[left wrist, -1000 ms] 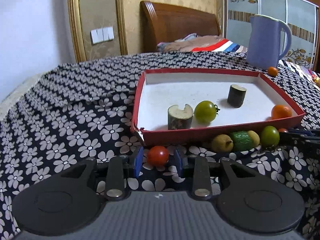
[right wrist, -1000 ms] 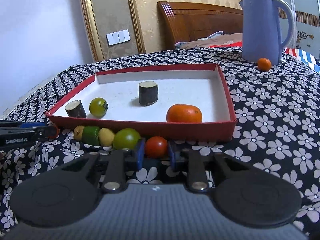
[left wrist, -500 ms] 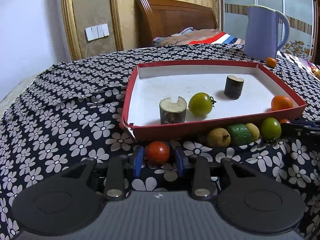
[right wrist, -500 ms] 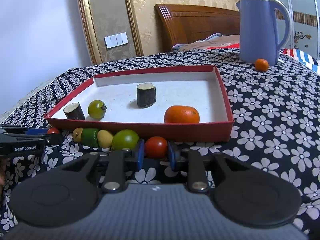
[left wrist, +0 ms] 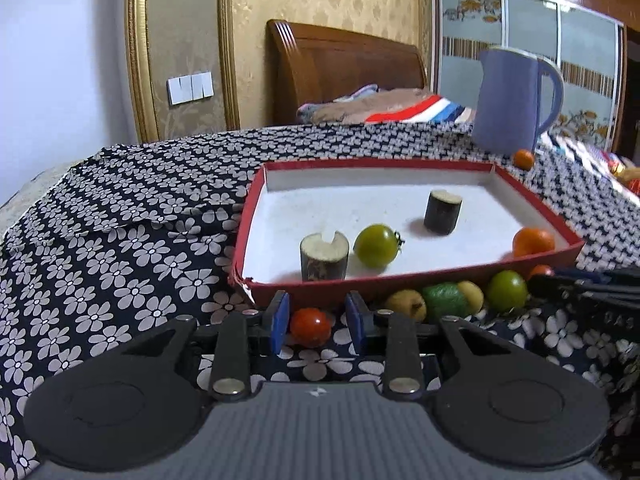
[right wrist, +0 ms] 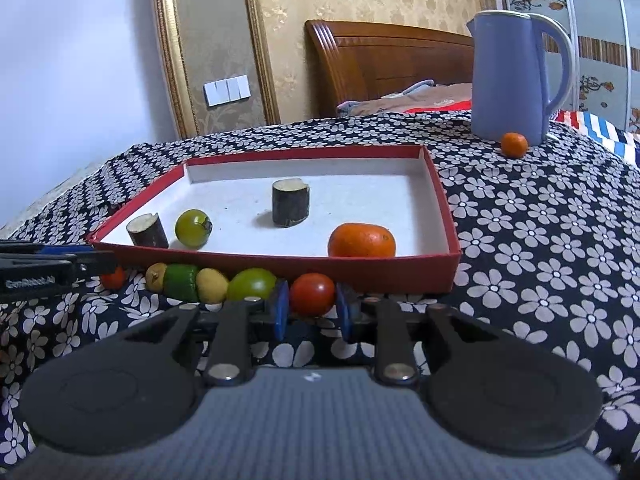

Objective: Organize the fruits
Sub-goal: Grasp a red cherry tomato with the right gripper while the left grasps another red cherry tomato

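Note:
A red tray [left wrist: 400,283] [right wrist: 280,266] with a white floor holds a green tomato [left wrist: 377,245], two dark cut stubs [left wrist: 324,257] and an orange [left wrist: 533,242] [right wrist: 362,241]. A row of fruit lies on the cloth along its front wall: yellow [right wrist: 212,280], green [right wrist: 181,282], green tomato [right wrist: 252,285]. My left gripper [left wrist: 318,322] brackets a red tomato [left wrist: 311,321] with gaps on both sides. My right gripper [right wrist: 312,312] is shut on another red tomato [right wrist: 312,294].
A blue jug [right wrist: 516,80] stands at the back right with a small orange [right wrist: 514,145] in front of it. The table has a black floral cloth [left wrist: 120,220]. A bed headboard and a wall are behind.
Both grippers have sunk lower towards the cloth. The left jaws have spread a little around their tomato. The right stays closed on its tomato.

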The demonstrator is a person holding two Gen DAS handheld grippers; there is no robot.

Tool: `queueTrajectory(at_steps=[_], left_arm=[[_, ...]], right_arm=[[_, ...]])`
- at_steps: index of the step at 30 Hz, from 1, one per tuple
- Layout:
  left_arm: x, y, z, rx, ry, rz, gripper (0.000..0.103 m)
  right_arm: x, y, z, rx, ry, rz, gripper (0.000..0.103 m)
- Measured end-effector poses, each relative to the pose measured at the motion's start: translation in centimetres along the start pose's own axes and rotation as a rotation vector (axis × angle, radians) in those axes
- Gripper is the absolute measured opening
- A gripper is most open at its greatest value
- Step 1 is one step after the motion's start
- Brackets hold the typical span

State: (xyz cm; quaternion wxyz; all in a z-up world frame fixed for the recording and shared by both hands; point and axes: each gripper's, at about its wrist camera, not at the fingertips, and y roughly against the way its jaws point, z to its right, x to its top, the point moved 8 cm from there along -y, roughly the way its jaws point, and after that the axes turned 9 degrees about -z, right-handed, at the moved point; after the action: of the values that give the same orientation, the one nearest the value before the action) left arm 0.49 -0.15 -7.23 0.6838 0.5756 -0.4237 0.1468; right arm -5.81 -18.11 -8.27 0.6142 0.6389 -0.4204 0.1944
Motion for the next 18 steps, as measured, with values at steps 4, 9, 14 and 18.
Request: queueTrajectory(at_steps=[4,9,14,18], left_arm=[[0.5,0.5,0.2,-0.016,0.014,0.005,0.031],[2.2,1.0,2.0,-0.015,-0.029,0.022,0.031],[4.2,0.5,3.4,-0.042,-0.053,0.015,0.031],[5.7,-0.2,3.3,-0.035,-0.038,0.038,0.031]], right_arm=[[0.3,0.3,0.1,-0.009,-0.014,0.013,0.024],[1.2,0.3,-0.2,-0.02,-0.014,0.014,0.024],[2.3,1.9,-0.8,-0.068,0.036,0.056,0.024],[3.7,2.1,-0.4,-0.081,0.017,0.095,0.024]])
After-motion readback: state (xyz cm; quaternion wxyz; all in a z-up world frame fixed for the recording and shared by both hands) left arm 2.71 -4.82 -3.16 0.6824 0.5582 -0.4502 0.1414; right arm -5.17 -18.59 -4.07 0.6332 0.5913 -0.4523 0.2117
